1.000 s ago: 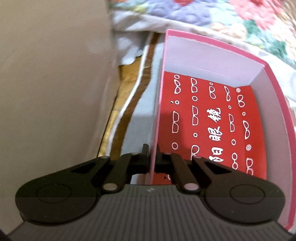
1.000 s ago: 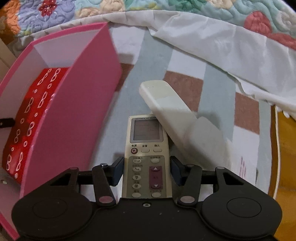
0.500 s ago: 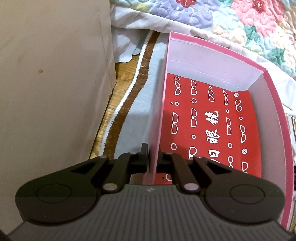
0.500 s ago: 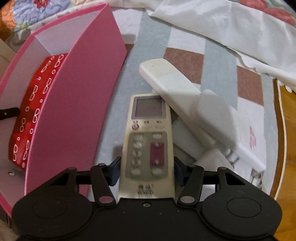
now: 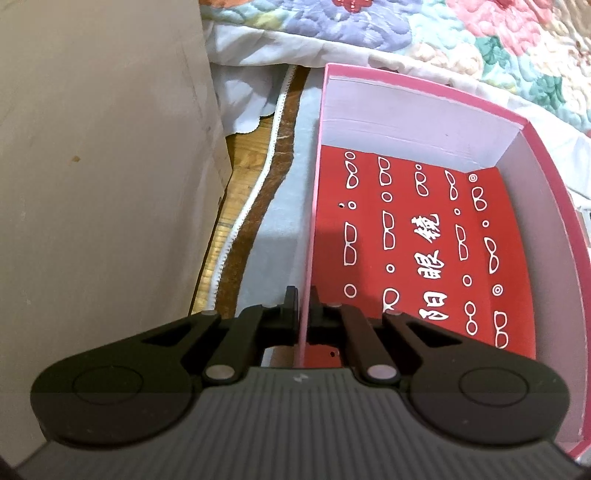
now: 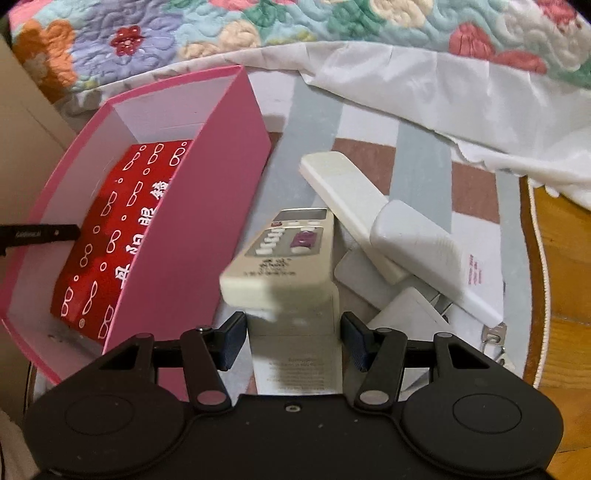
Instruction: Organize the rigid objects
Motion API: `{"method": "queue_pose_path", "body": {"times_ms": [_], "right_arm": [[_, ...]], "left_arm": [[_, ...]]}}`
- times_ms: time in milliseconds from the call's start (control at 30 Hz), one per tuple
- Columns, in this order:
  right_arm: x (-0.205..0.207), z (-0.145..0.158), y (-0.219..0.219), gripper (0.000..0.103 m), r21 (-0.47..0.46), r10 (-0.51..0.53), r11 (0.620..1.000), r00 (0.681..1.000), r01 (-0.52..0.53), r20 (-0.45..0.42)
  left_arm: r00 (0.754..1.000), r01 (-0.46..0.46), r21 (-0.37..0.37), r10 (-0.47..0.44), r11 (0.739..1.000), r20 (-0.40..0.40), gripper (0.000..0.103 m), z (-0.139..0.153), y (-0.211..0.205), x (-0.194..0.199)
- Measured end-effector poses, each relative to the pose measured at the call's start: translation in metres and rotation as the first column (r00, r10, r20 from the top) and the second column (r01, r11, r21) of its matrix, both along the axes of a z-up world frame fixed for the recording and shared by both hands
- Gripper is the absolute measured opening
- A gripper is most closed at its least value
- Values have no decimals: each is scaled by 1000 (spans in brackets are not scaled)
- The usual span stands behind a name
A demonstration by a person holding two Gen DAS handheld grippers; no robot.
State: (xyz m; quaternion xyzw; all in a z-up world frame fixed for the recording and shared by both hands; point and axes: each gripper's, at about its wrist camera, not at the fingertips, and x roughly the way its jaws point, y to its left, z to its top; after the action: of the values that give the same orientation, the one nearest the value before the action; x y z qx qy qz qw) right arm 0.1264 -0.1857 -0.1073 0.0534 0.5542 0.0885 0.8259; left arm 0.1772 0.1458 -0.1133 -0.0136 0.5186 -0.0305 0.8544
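Between the dark pads of the right gripper point(image 6: 292, 334), a cream air-conditioner remote control point(image 6: 284, 258) is gripped and held tilted above the striped mat point(image 6: 421, 162), just beside an open pink cardboard box point(image 6: 207, 206).

One thin side wall of that box point(image 5: 424, 122), floored with a red glasses-print card point(image 5: 413, 240), is pinched by the left gripper point(image 5: 303, 308). A long white remote point(image 6: 354, 192) is seen behind, near a floral quilt point(image 6: 258, 26).
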Motion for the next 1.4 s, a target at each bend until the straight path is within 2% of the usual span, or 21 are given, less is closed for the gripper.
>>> {"method": "queue_pose_path", "body": {"times_ms": [233,400,467,500,533,667,767,867,933,1000,1033,1067,1167,1267,1333,1400], "right_arm": [[-10,16,-10,61,28,-34,999,998,33,52],[-32,49,-12,60,55,-49,998,989,42,142],[-39,65,-9,18,33,-30,999,983,24,183],[-43,76,-7,18,58,-16,998,978,4,209],[-44,85,-7,3,76,-17,997,974,-1,227],[-42,121,6,1,106,24,993,949,-60,313],[-36,134,19,1,98,61,990,943,-98,327],[-32,116,14,3,109,56,990,966,-86,251],[-30,95,1,10,151,-37,988,986,12,164],[-29,70,-15,20,214,-131,969,990,119,42],[-32,59,-22,30,249,-162,955,987,158,-7],[-38,53,-25,35,262,-178,948,983,182,-39],[-54,28,-28,47,242,-220,938,966,248,-139],[-67,-2,-33,60,249,-271,908,926,336,-262],[-72,-22,-36,62,250,-313,878,883,409,-349],[-73,-33,-33,63,252,-331,860,862,443,-385]], "left_arm": [[1000,-6,-6,6,1000,-1,3,1,0,-1],[1000,-13,-19,13,1000,-6,3,1,2,0],[1000,-12,-19,12,1000,-4,3,1,2,0],[1000,-14,-20,14,1000,-5,3,1,2,0],[1000,-16,-23,15,1000,-6,3,1,2,0],[1000,-16,-25,16,1000,-5,3,0,2,0],[1000,-21,-32,21,999,-6,3,1,4,-1],[1000,-23,-37,23,999,-8,4,1,4,0],[1000,-21,-31,21,999,-6,3,1,3,-1],[1000,-20,-26,20,999,-5,3,1,3,-1],[1000,-21,-27,21,999,-5,3,1,3,-1],[1000,-22,-29,22,999,-6,3,1,3,-1],[1000,-26,-34,26,999,-10,4,0,3,-1],[1000,-24,-29,24,999,-11,4,0,2,-1],[1000,-25,-28,24,999,-11,4,0,3,-1],[1000,-25,-30,25,999,-12,4,1,2,-1]]}}
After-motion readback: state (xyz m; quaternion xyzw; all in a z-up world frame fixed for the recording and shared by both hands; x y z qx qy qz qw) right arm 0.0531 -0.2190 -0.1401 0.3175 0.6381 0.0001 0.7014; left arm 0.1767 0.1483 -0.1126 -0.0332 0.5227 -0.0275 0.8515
